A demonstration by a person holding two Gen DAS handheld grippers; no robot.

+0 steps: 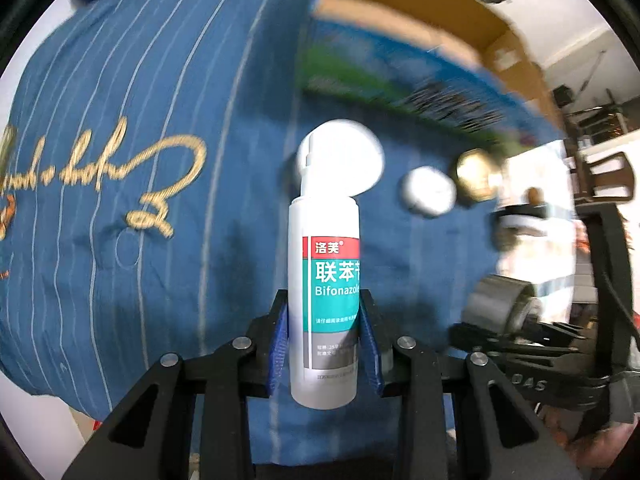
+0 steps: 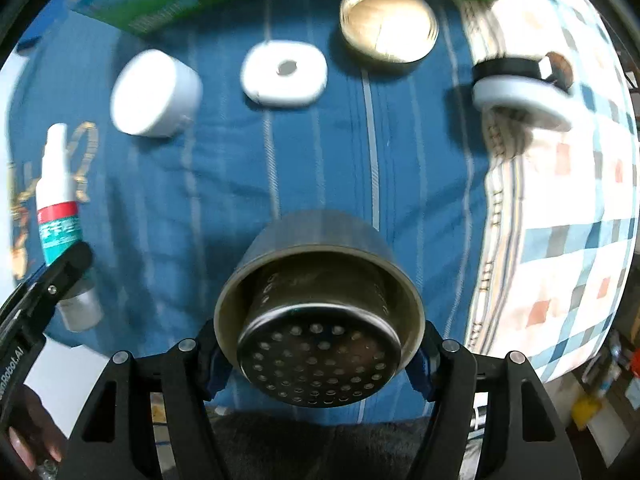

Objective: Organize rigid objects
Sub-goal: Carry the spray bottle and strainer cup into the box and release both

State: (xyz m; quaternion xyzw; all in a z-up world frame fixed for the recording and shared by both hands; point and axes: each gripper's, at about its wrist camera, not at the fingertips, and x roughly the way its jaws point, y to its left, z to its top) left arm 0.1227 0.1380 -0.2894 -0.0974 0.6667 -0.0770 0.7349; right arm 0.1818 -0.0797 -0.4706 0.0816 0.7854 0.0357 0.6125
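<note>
Blue pads point(image 1: 280, 344) of the left gripper point(image 1: 325, 340) squeeze a white bottle point(image 1: 324, 300) above a blue cloth point(image 1: 160, 260). Right gripper point(image 2: 320, 354) pinches a metal cup point(image 2: 320, 280) with a holey strainer point(image 2: 318, 354) inside. Farther out on the cloth lie a white tub point(image 2: 156, 94), a white case point(image 2: 285, 74) and a gold lid point(image 2: 389, 24).

The right gripper point(image 2: 320, 346) clamps a metal cup point(image 2: 320, 280) holding a perforated strainer point(image 2: 318, 356), above the blue striped cloth point(image 2: 280, 168). Beyond lie a white round tub point(image 2: 156, 94), a white rounded case point(image 2: 284, 74) and a gold tin lid point(image 2: 388, 26). At far left, the left gripper point(image 2: 68, 272) grips a spray bottle point(image 2: 60, 200).
</note>
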